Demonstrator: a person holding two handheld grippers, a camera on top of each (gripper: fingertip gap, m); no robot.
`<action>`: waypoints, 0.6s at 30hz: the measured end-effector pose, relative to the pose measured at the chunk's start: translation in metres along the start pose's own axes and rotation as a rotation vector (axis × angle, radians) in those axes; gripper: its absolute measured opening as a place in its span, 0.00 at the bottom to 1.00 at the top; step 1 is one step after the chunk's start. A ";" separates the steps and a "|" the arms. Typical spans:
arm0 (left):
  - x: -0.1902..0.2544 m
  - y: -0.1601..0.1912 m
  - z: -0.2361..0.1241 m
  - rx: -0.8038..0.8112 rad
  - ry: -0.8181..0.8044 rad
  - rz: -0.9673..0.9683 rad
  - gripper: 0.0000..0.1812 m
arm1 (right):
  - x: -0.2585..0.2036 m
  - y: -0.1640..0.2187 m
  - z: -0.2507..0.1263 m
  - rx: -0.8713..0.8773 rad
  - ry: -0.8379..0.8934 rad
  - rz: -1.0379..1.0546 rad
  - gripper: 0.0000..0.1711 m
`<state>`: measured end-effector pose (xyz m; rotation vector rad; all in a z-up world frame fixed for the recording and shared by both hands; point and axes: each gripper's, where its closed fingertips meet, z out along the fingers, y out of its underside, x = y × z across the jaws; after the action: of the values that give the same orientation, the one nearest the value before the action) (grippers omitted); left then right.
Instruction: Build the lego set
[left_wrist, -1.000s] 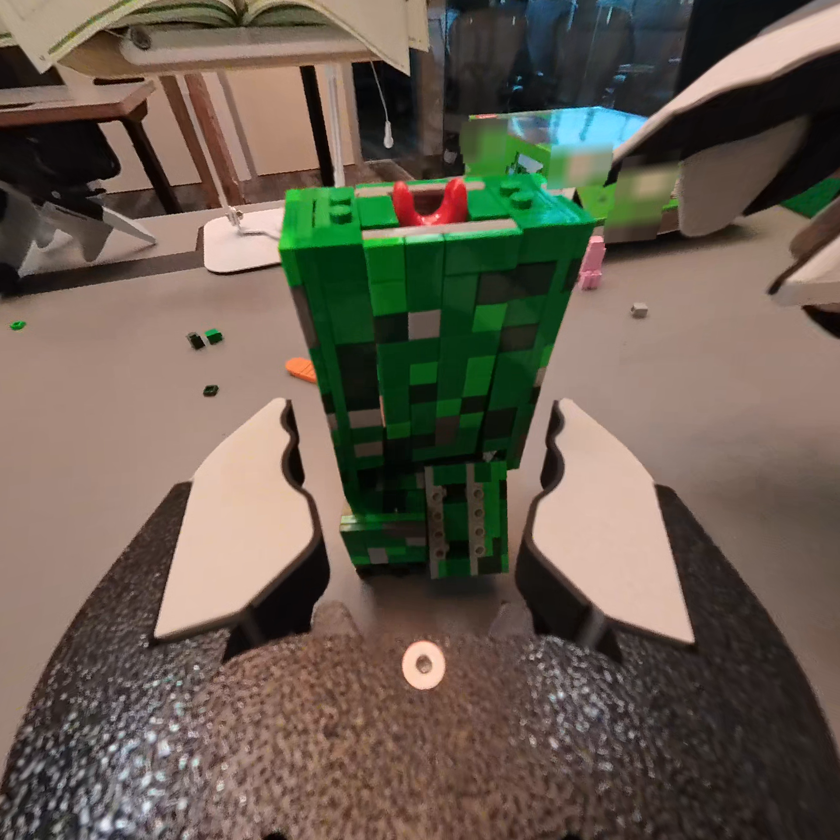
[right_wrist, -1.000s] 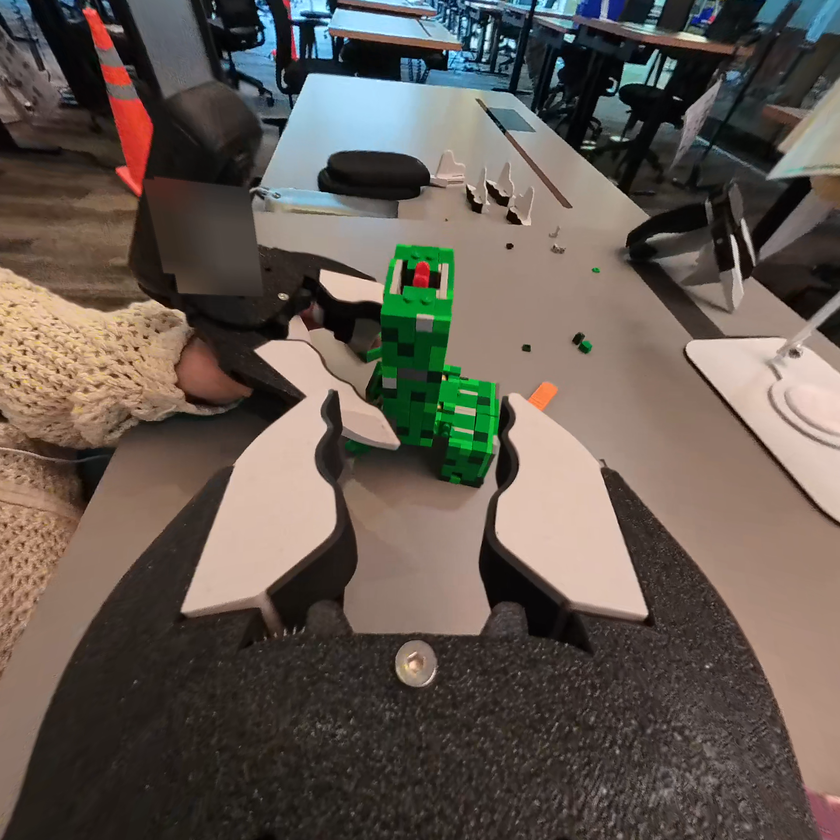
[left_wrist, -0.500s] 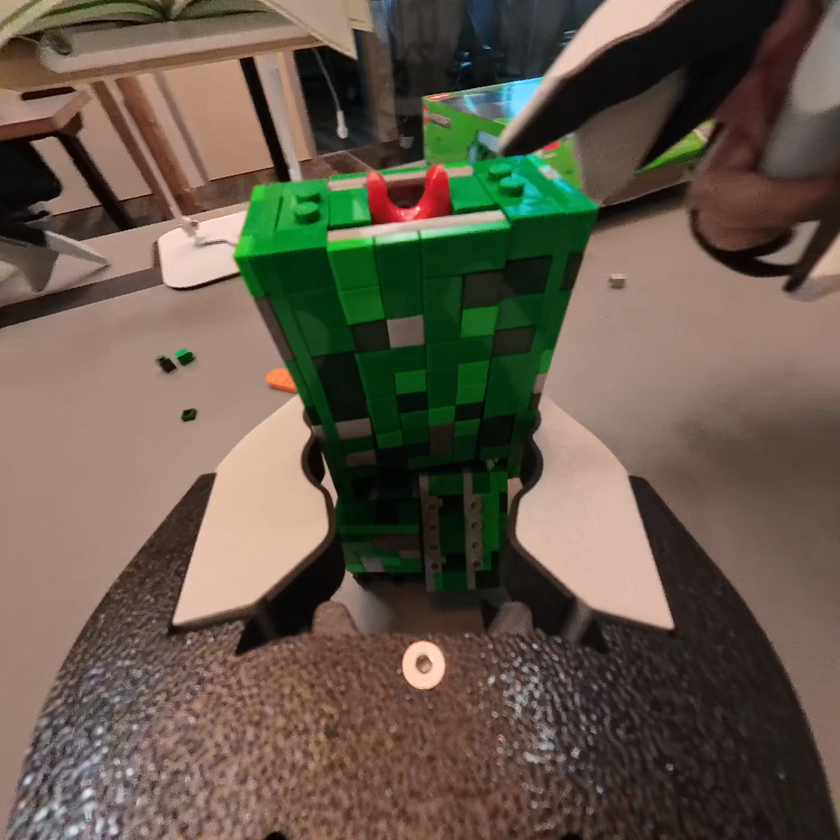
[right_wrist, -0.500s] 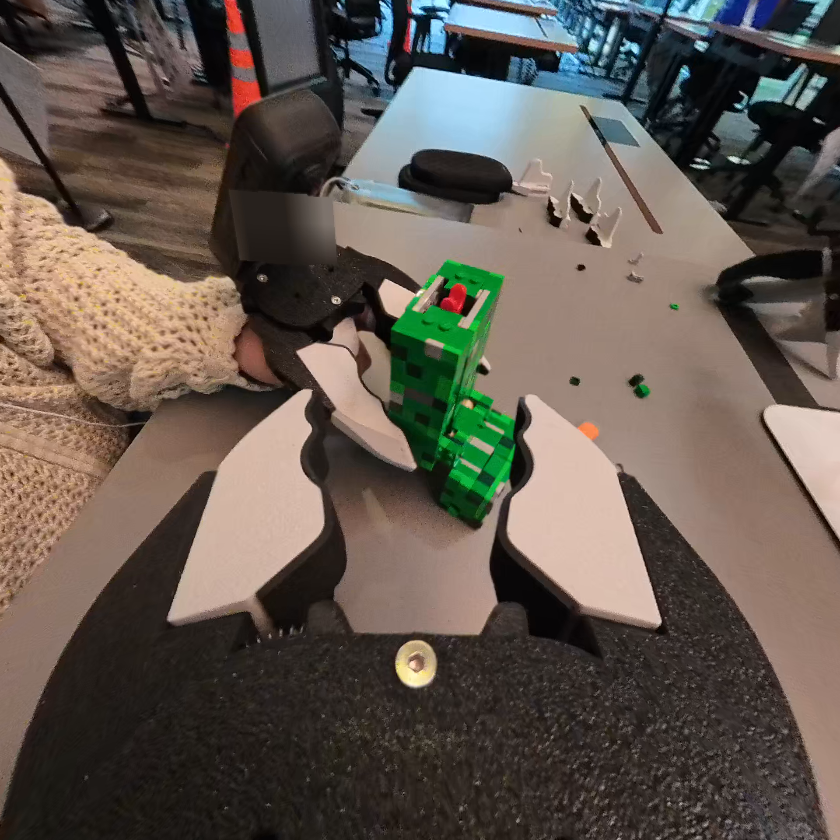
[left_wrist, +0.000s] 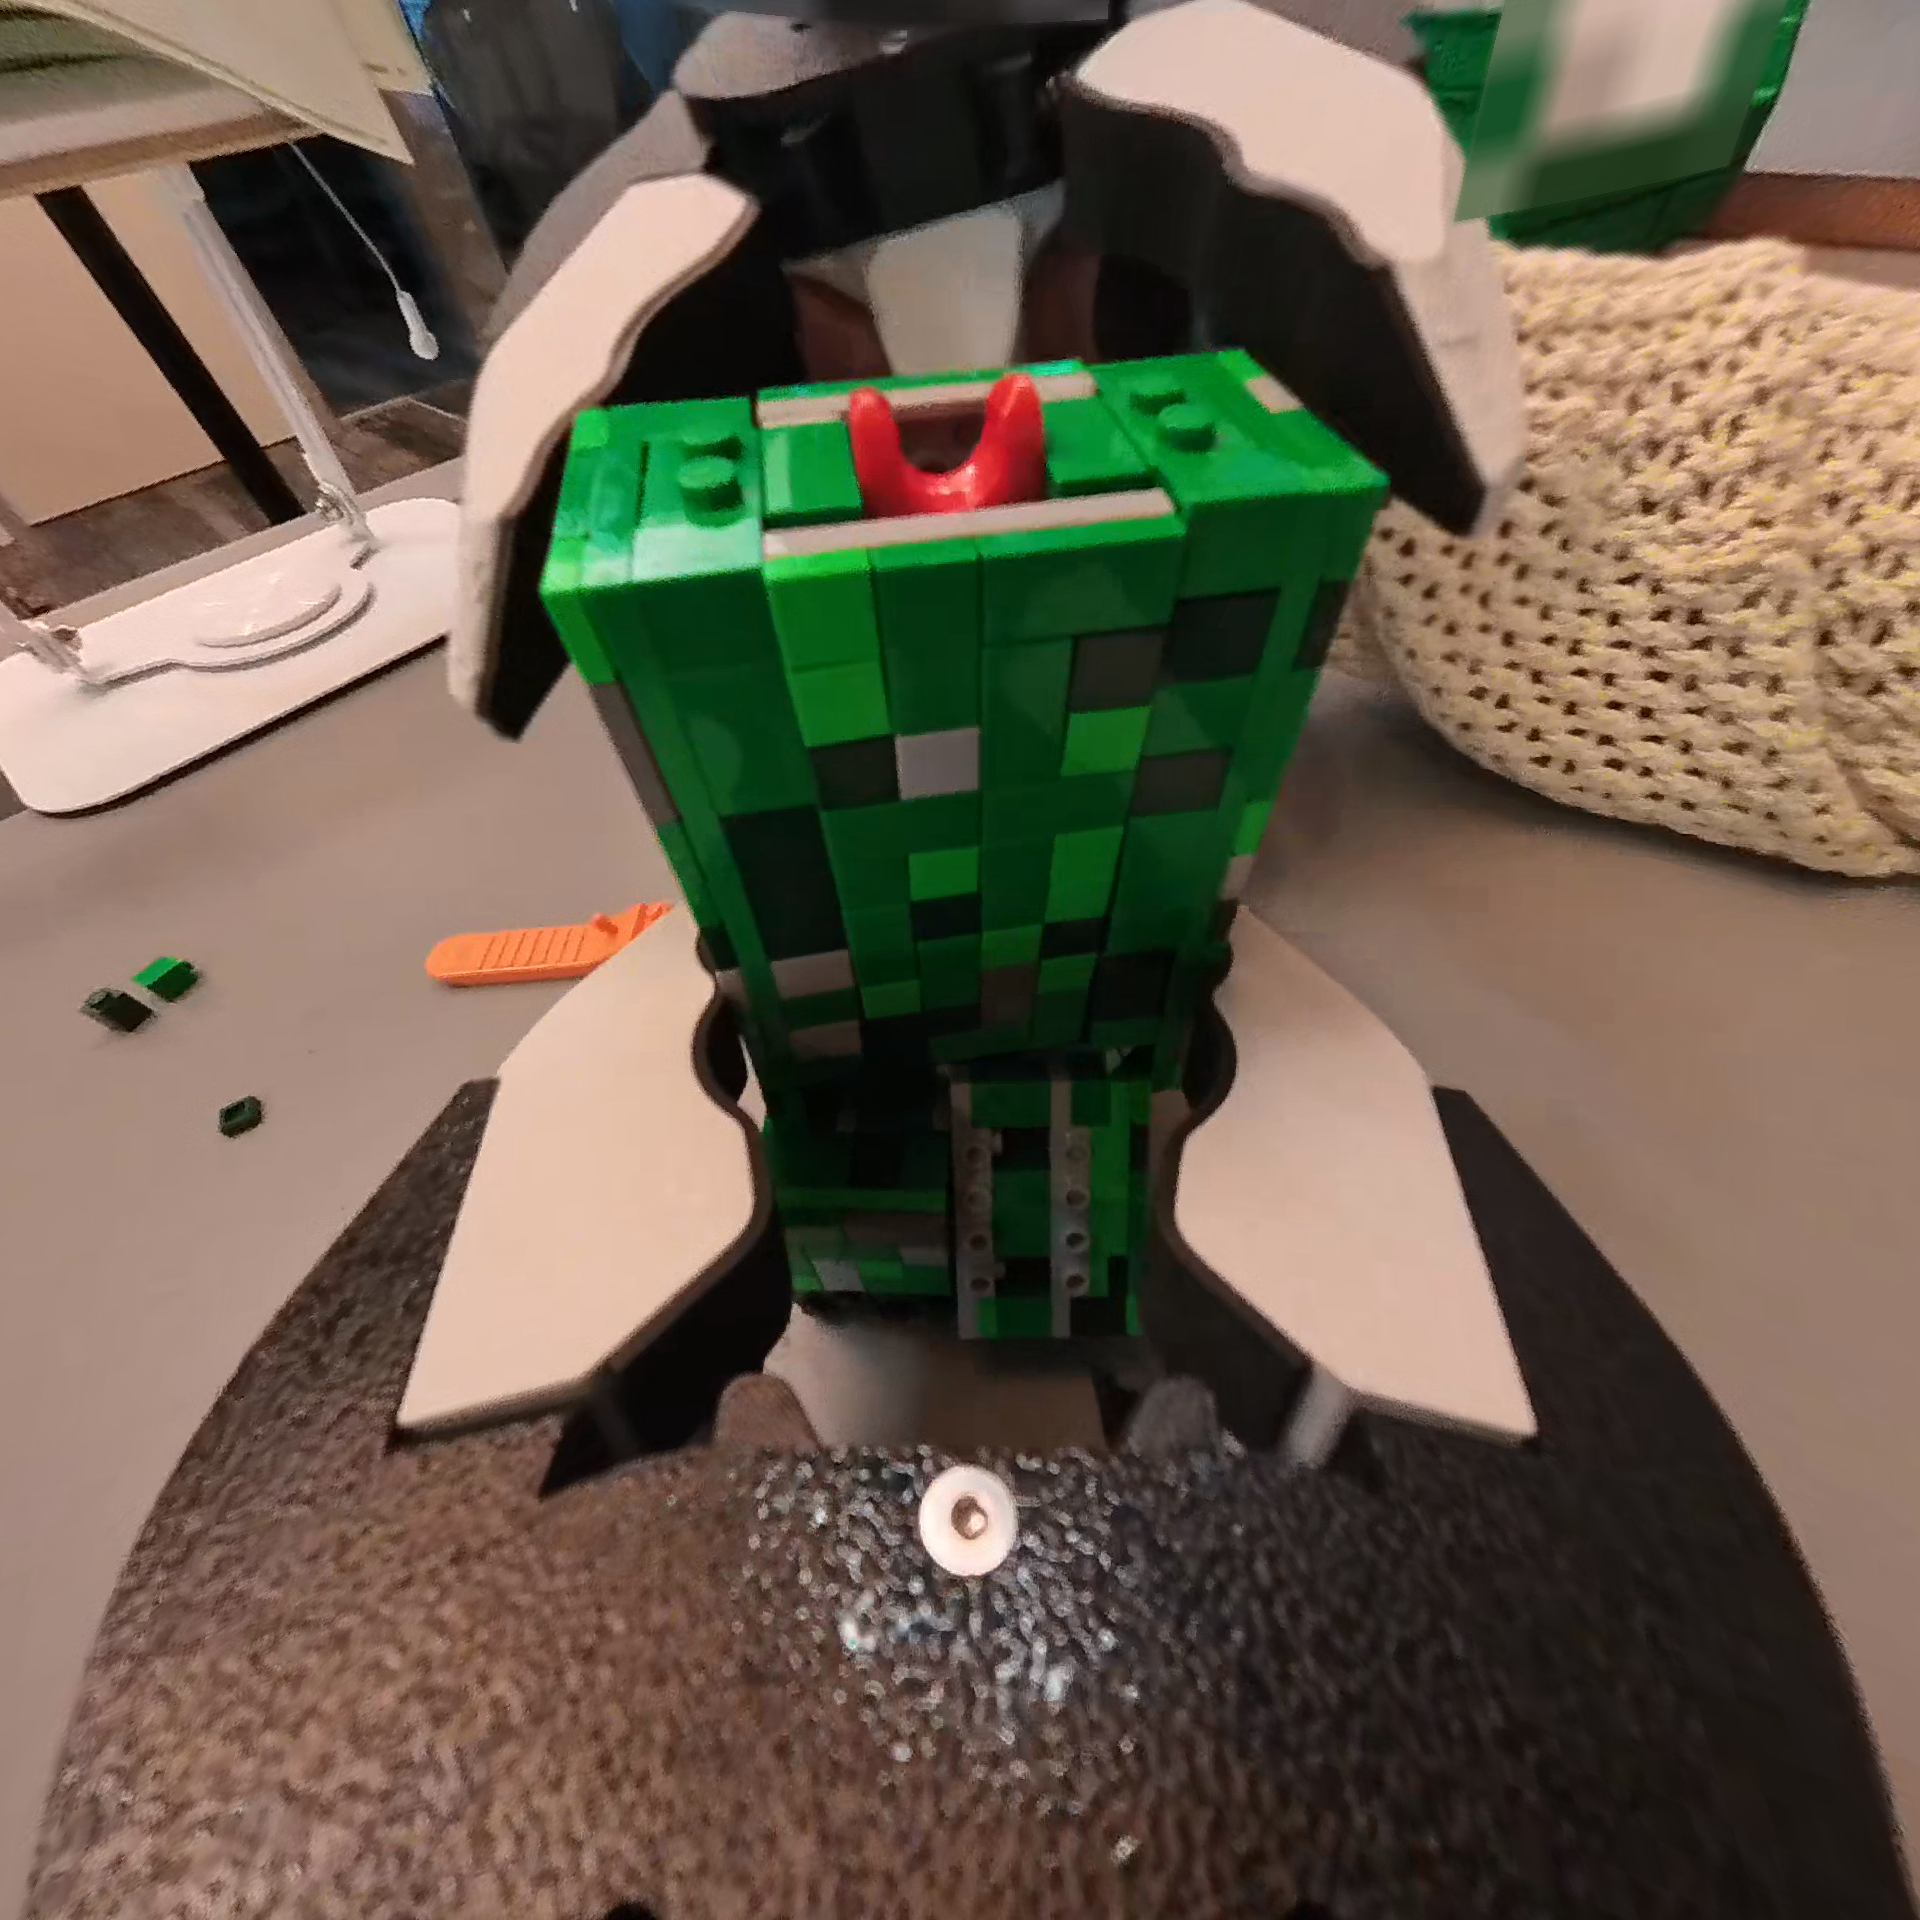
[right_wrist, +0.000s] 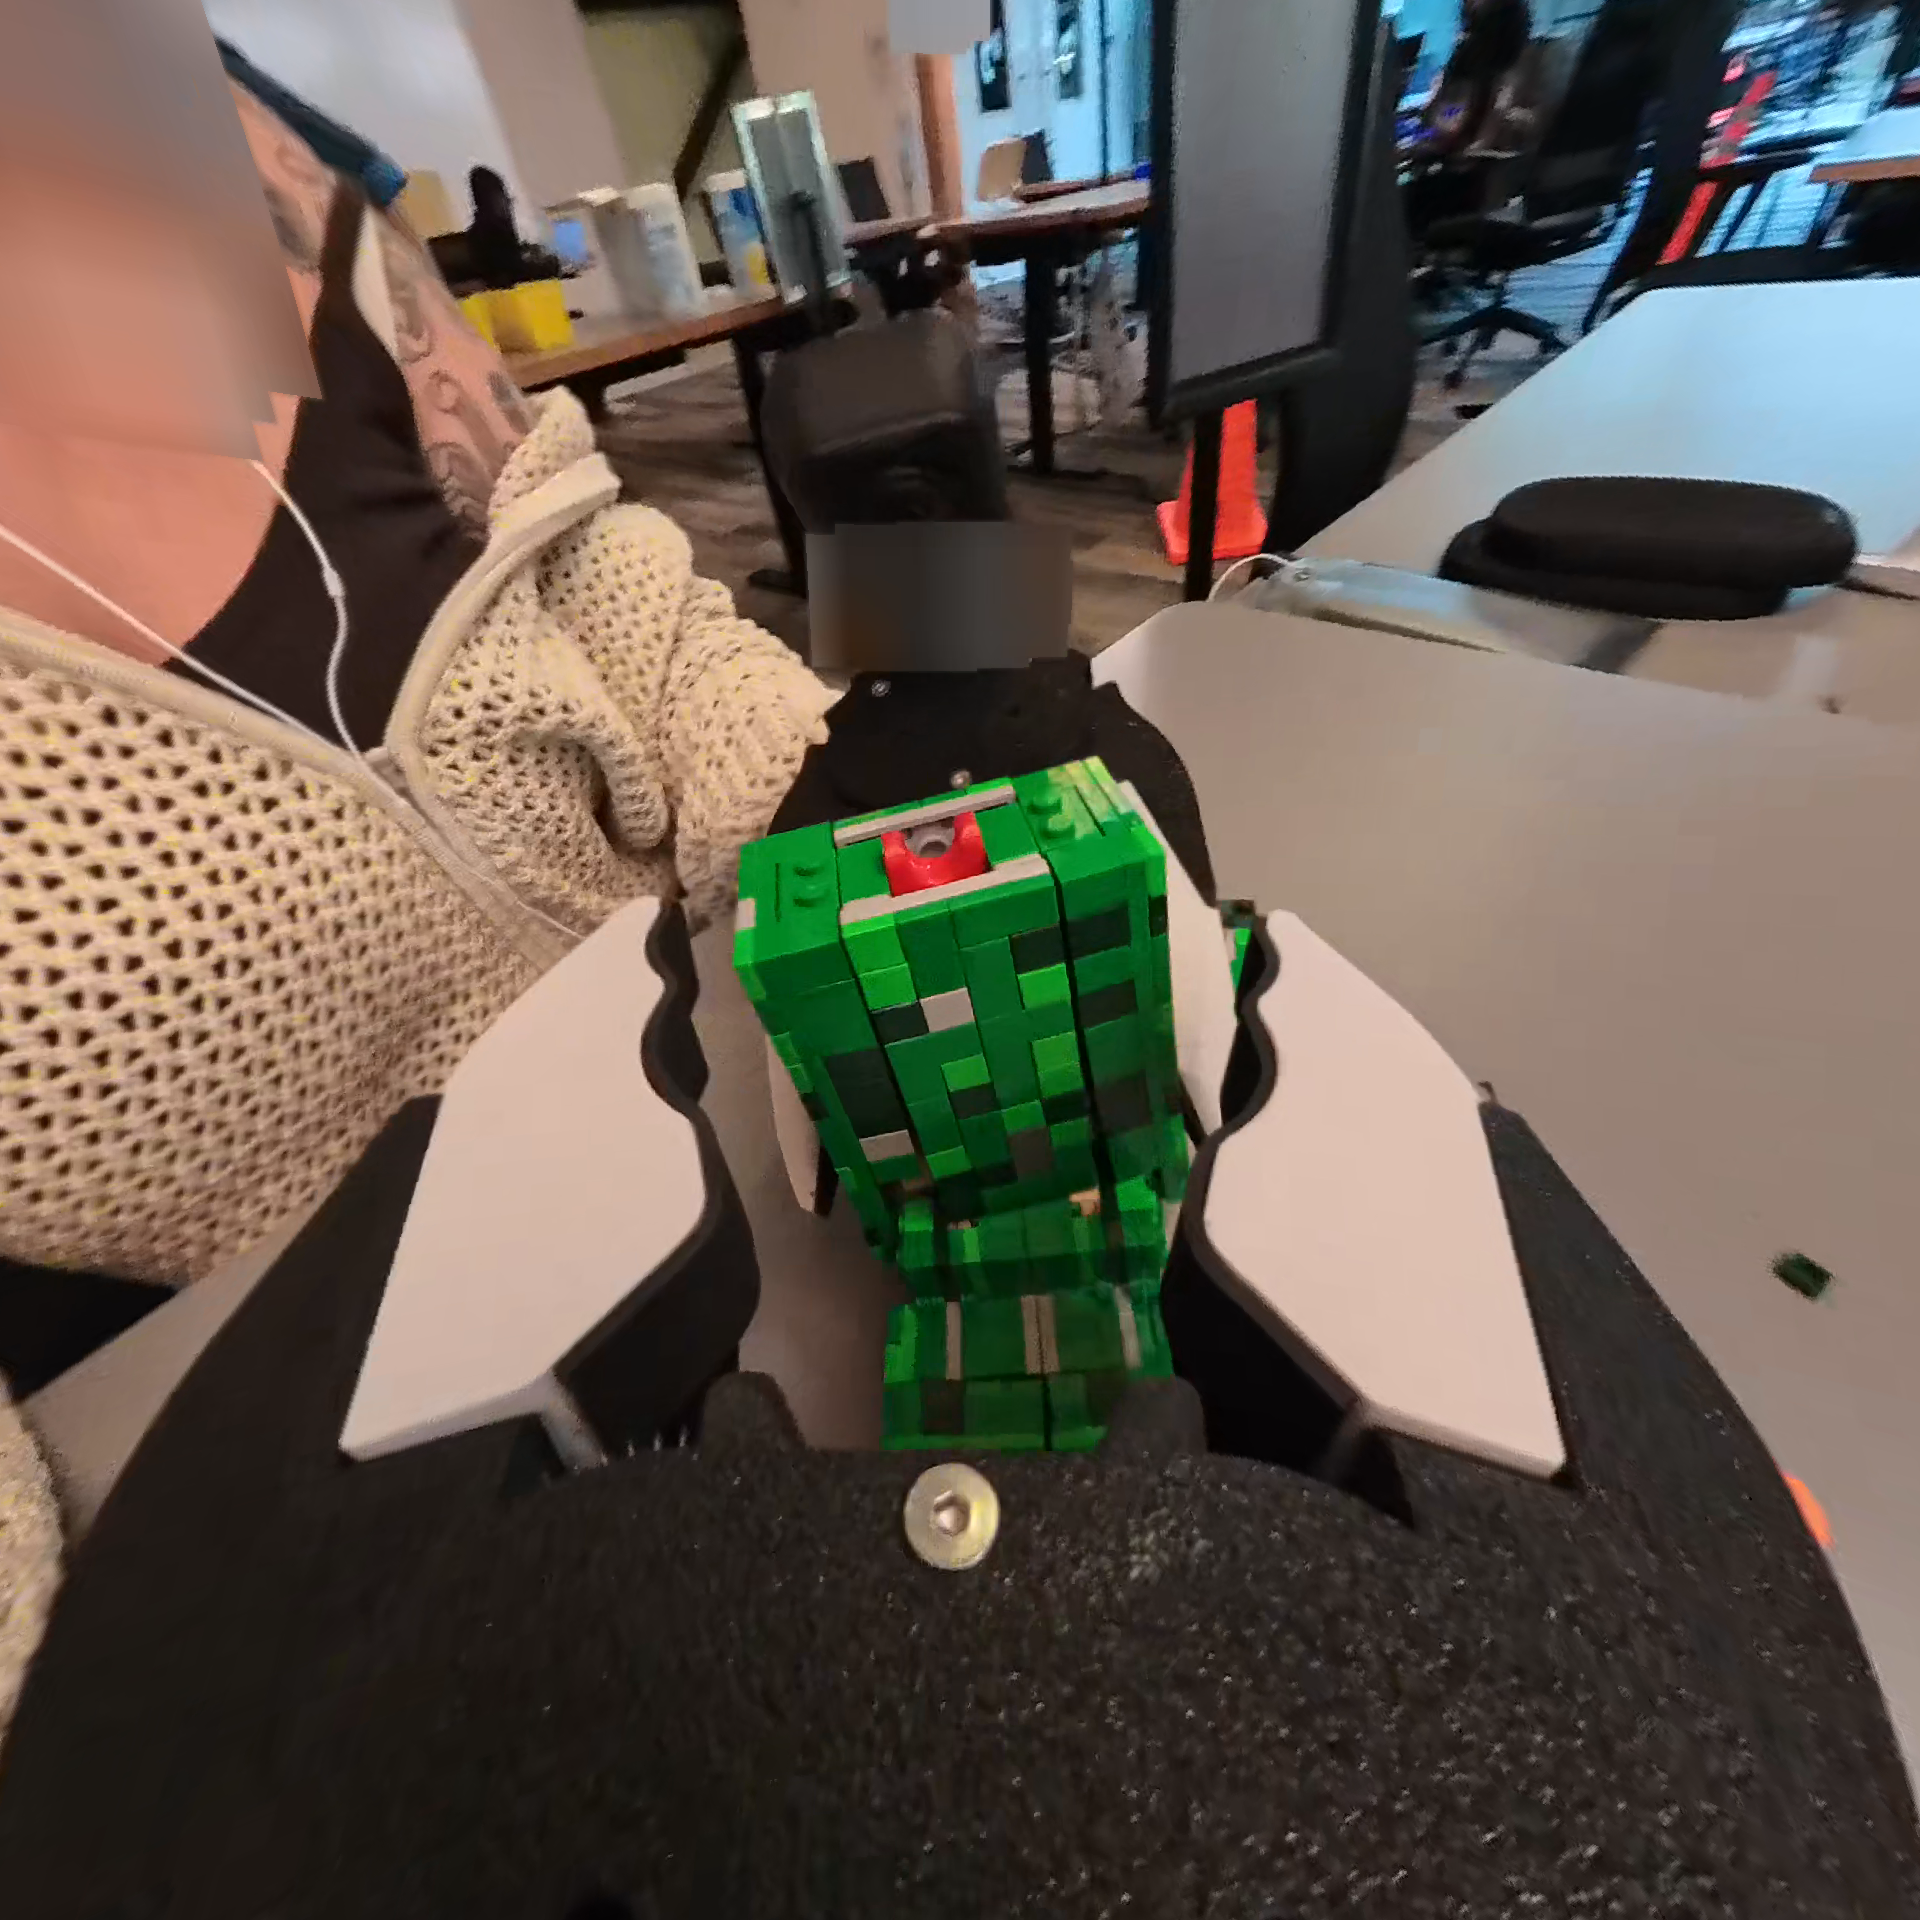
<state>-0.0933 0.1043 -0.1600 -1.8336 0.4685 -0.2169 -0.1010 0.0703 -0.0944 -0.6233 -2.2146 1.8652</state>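
A green pixel-patterned lego figure (left_wrist: 987, 831) stands upright on the grey table (left_wrist: 312, 1195), with a red forked piece (left_wrist: 940, 468) in a slot on its top. My left gripper (left_wrist: 961, 997) is shut on the figure's lower body, one finger pressed on each side. The right gripper's fingers (left_wrist: 613, 416) show behind the figure, flanking its top. In the right wrist view the figure (right_wrist: 987, 1039) and red piece (right_wrist: 930, 862) stand between my right gripper (right_wrist: 961, 935), which is open with a gap on the left side.
An orange brick separator (left_wrist: 520, 951) and small loose green pieces (left_wrist: 145, 992) lie to the left. A white stand base (left_wrist: 208, 644) sits at far left, a green box (left_wrist: 1621, 114) at back right. A knit sleeve (right_wrist: 260, 935) and a black case (right_wrist: 1662, 551) show. The tips of one gripper are about 7 cm away from the tips of the other.
My left gripper closed on the figure's lower body. My right gripper swung around to face the left one and moved in until its open fingers flank the figure.
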 end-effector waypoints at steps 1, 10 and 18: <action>0.001 0.000 0.000 -0.003 0.006 0.005 0.46 | -0.001 0.000 0.003 -0.007 -0.018 -0.017 0.57; 0.002 0.001 0.000 -0.011 0.030 -0.008 0.46 | -0.005 -0.001 0.011 -0.053 -0.073 -0.062 0.46; 0.003 0.000 0.001 -0.013 0.028 -0.007 0.45 | -0.007 0.000 0.009 -0.056 -0.079 -0.068 0.46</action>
<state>-0.0907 0.1041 -0.1606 -1.8472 0.4841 -0.2457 -0.0985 0.0595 -0.0950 -0.4841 -2.3143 1.8305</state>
